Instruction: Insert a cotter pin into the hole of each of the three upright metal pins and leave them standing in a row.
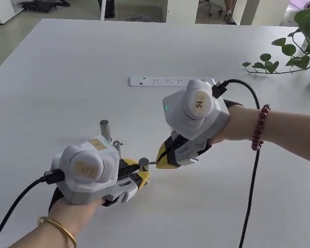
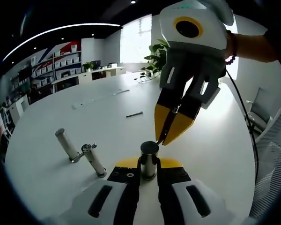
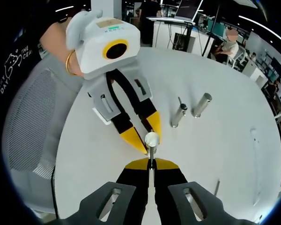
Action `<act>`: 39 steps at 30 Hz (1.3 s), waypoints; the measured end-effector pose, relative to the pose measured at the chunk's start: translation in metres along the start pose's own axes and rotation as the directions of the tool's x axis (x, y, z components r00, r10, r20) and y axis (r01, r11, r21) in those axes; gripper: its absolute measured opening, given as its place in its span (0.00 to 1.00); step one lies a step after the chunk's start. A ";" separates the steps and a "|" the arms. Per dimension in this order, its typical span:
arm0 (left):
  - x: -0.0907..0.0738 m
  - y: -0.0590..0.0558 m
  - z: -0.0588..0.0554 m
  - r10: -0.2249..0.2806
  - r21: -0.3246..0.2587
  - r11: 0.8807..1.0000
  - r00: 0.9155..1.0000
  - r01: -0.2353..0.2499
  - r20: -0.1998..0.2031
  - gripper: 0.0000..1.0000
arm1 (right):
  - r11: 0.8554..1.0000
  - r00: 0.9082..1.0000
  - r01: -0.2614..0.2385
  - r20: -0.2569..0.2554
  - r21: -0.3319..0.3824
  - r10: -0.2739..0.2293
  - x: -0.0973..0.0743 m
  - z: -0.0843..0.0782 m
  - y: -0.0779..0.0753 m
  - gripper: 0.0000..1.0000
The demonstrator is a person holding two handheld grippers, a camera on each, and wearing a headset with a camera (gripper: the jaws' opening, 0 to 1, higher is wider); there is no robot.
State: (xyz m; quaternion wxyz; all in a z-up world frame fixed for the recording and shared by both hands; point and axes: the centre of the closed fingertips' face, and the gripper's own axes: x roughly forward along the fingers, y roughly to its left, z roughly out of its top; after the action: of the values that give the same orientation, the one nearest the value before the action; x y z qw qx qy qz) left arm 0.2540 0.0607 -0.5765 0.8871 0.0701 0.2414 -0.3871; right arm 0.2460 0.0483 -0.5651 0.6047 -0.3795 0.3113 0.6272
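Observation:
My left gripper (image 1: 141,174) (image 2: 149,165) is shut on an upright metal pin (image 1: 143,163) (image 2: 149,157) (image 3: 151,138). My right gripper (image 1: 159,161) (image 3: 151,165) is shut on a thin cotter pin (image 3: 151,154), whose tip touches the side of that pin's head. In the left gripper view the right gripper (image 2: 170,132) hangs just above and behind the held pin. Two more pins stand to the left: a plain one (image 1: 104,127) (image 2: 65,143) (image 3: 202,104) and one with a cotter pin through it (image 1: 117,147) (image 2: 92,158) (image 3: 179,115).
A loose cotter pin (image 2: 134,114) (image 3: 217,187) lies on the white table (image 1: 67,77). A white power strip (image 1: 160,81) lies farther back. A potted plant (image 1: 294,46) stands at the far right edge. A black cable (image 1: 253,175) trails from the right gripper.

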 end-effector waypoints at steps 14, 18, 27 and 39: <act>0.000 0.001 -0.003 0.029 -0.141 0.990 0.999 -0.024 0.034 0.12 | 0.999 1.000 0.004 0.003 0.045 -0.004 0.005 0.007 0.000 0.00; 0.000 0.001 -0.003 0.031 -0.150 0.988 0.999 -0.025 0.035 0.12 | 0.998 1.000 0.010 0.022 0.056 -0.011 0.006 0.009 0.000 0.00; 0.000 0.001 -0.004 0.035 -0.159 0.987 0.999 -0.029 0.036 0.12 | 0.996 0.998 0.023 0.051 0.091 -0.028 -0.004 0.006 -0.003 0.03; 0.000 0.001 -0.005 0.030 -0.161 0.987 0.999 -0.024 0.034 0.12 | 0.997 0.999 0.022 0.034 0.072 -0.024 -0.001 0.005 0.001 0.00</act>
State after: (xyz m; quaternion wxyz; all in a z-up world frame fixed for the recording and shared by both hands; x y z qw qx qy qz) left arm 0.2529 0.0630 -0.5811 0.8992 -0.0051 0.2548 -0.3556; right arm 0.2447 0.0518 -0.5615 0.6305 -0.3501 0.3188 0.6151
